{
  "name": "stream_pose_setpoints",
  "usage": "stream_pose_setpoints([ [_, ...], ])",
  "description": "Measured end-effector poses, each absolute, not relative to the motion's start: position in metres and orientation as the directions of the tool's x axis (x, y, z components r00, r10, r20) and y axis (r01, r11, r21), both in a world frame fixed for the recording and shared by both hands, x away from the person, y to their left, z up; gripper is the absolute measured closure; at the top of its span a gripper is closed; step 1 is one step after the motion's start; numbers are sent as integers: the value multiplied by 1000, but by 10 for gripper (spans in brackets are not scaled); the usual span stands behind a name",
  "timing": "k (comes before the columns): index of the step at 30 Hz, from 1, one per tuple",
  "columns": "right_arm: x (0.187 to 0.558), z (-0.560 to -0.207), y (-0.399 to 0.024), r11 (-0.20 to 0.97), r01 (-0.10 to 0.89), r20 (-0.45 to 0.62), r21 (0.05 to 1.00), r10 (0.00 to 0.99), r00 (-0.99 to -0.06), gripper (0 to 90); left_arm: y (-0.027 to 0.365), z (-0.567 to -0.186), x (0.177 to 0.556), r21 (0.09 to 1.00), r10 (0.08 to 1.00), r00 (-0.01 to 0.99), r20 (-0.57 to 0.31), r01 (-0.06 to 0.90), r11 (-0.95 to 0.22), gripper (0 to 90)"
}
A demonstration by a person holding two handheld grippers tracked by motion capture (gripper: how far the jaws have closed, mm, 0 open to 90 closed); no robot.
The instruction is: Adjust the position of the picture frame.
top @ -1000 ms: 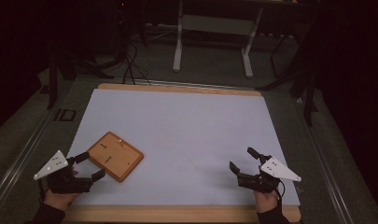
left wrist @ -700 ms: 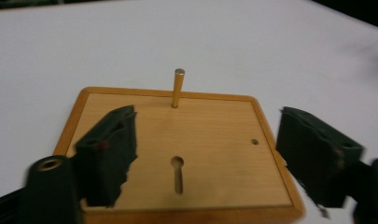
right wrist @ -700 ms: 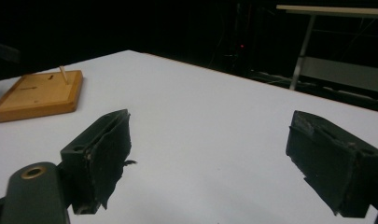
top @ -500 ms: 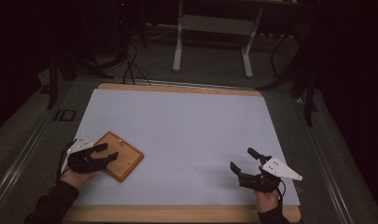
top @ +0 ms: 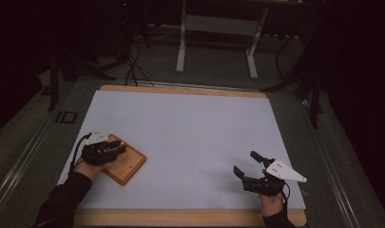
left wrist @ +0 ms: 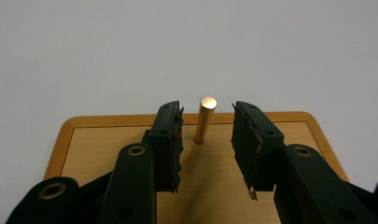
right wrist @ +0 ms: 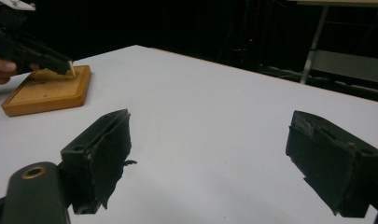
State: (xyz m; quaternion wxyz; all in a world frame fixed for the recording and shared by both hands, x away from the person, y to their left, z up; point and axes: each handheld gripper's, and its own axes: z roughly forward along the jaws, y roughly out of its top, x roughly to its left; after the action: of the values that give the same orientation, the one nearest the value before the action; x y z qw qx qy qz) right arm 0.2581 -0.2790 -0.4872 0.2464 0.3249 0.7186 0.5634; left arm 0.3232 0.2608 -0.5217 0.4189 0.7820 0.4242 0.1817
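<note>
Left gripper view puts the upright brass peg at my left claw's twelve o'clock on the wooden board; jaws, just been closing, half-open, grip nothing.

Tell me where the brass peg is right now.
The brass peg stands upright in the wooden board at the table's near left; in the left gripper view it sits just beyond the left gripper, whose jaws have been closing without touching it.

Left gripper hovers near the tabletop's front-left corner, its fingers just closing yet still apart. Right gripper, near the front-right corner, has its fingers spread wide.
</note>
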Motion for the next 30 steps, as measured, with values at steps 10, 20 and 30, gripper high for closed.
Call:
stream_pose_setpoints([
  [10,259,-488,-279,156,198,19,968,737,-675,137,252,-530,331,792,825,563,-48,525,-312,722],
  [20,259,-489,-278,159,205,23,966,733,-680,137,248,-535,330,814,835,550,-10,489,-312,843],
  [30,260,-490,-279,158,209,28,965,730,-683,137,248,-531,324,836,837,547,-4,461,-297,847],
])
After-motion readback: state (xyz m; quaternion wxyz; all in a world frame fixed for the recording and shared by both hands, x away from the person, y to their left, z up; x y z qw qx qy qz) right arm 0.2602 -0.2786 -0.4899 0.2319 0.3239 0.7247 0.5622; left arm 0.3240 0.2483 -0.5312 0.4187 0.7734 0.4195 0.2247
